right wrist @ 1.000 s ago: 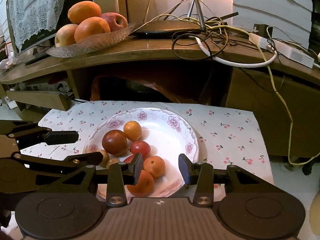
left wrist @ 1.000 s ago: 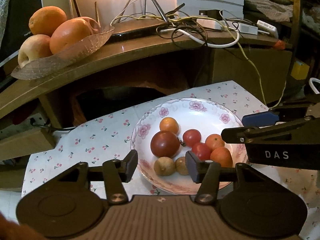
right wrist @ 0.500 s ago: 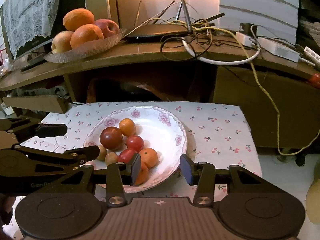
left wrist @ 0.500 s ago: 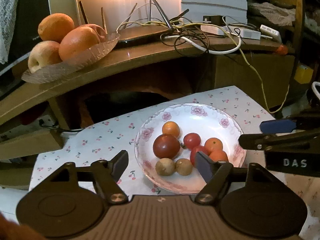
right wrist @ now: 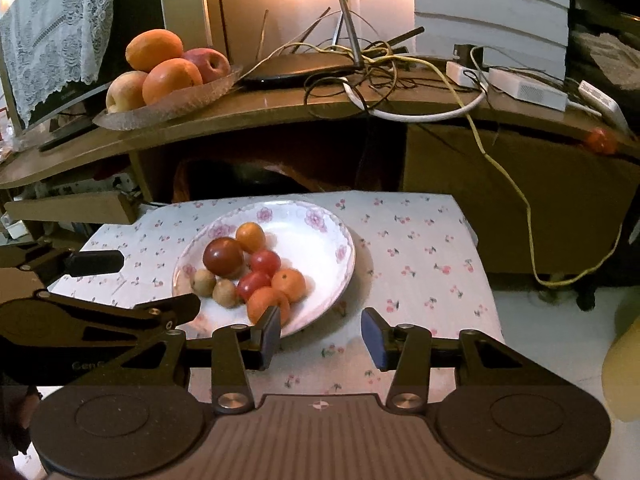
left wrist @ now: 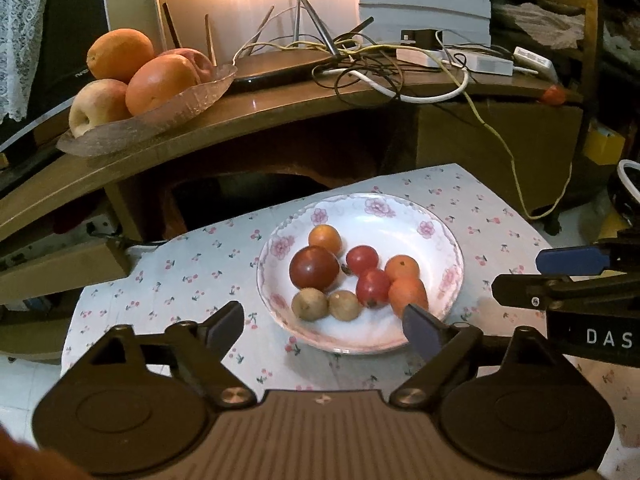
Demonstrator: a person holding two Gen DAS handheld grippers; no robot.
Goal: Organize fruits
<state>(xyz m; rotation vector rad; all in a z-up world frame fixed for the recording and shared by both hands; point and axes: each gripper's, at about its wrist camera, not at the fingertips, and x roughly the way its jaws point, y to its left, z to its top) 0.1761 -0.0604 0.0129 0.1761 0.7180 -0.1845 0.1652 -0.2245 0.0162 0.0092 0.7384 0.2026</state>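
A white floral plate (left wrist: 436,216) (right wrist: 324,224) sits on a cherry-print cloth and holds several small fruits: a dark red tomato (left wrist: 314,267) (right wrist: 223,257), small red tomatoes (left wrist: 362,259), small oranges (left wrist: 402,268) (right wrist: 289,285) and two brown fruits (left wrist: 309,304). My left gripper (left wrist: 324,326) is open, empty, above the plate's near rim. My right gripper (right wrist: 322,338) is open, empty, near the plate's right front edge. A glass dish (left wrist: 160,114) (right wrist: 168,106) with oranges and apples stands on the wooden desk behind.
The curved wooden desk (left wrist: 280,112) overhangs the far side of the cloth, carrying a router (left wrist: 288,68), tangled cables (right wrist: 400,80) and power adapters (right wrist: 528,88). A yellow cable (right wrist: 520,200) hangs down at right. The cloth's right edge (right wrist: 476,248) drops to the floor.
Both grippers have pulled back from the plate and up. The left gripper's jaws have opened wider. The fruits have not moved.
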